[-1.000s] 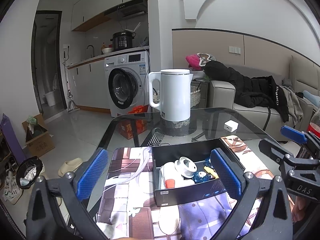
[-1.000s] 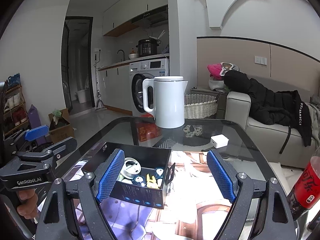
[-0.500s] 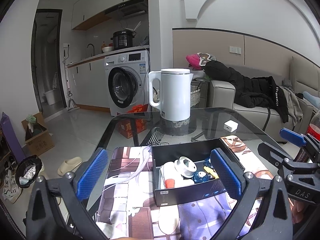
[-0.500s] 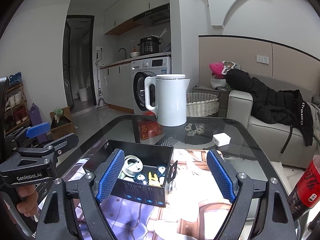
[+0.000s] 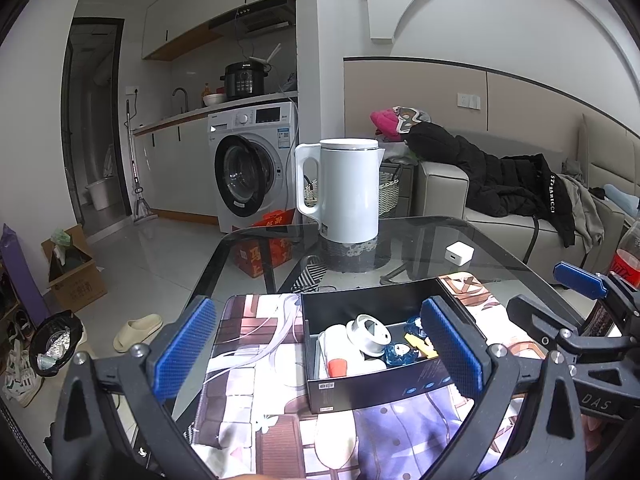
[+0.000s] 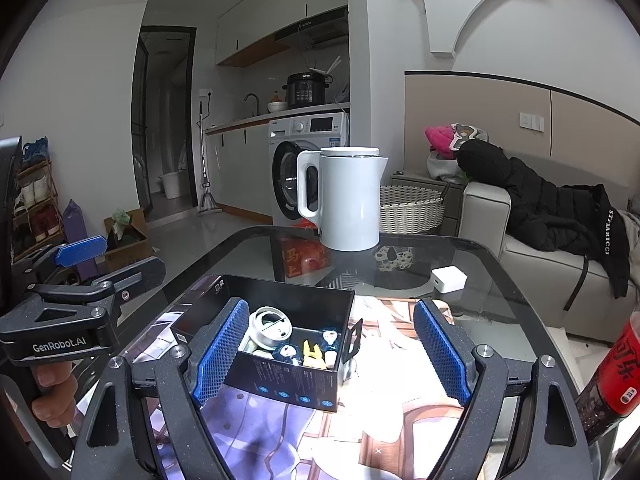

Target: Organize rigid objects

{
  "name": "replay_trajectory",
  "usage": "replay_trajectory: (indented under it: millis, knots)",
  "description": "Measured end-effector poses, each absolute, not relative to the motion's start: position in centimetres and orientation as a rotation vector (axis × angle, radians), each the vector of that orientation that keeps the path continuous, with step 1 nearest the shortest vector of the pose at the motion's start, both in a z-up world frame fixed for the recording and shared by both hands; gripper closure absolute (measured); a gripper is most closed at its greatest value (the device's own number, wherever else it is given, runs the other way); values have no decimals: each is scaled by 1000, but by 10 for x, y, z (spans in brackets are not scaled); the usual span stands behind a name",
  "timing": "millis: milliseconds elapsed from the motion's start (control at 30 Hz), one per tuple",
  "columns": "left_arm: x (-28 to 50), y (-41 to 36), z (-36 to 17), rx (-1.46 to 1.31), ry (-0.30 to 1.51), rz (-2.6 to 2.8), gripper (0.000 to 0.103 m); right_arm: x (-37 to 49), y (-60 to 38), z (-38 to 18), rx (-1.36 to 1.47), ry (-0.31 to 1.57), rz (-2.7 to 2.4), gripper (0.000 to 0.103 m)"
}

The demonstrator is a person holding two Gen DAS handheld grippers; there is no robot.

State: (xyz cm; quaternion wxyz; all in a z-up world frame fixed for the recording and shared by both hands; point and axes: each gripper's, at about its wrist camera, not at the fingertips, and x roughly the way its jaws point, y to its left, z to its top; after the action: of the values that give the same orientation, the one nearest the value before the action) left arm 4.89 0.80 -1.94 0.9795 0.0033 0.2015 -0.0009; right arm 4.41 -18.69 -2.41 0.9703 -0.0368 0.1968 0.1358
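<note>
Left wrist view: left gripper (image 5: pixel 318 342) spread wide, holding nothing, above a printed mat (image 5: pixel 256 344) on the glass table (image 5: pixel 420 236). Black box (image 5: pixel 384 384) on the mat between the blue pads, filled with a white round case (image 5: pixel 368 334) and small blue pieces. White kettle (image 5: pixel 346 190) well behind.

Right wrist view: right gripper (image 6: pixel 330 354) likewise spread wide and empty, black box (image 6: pixel 292 384) beside its left pad. White charger (image 6: pixel 449 279) farther back on the table; red bottle (image 6: pixel 612 376) at right edge.
</note>
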Motion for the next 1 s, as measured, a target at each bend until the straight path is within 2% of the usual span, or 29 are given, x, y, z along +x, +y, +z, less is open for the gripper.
replay_trajectory:
  millis: [1000]
  knots:
    - [49, 7, -21, 2, 414, -2, 0, 46, -183, -33, -85, 432, 284, 17]
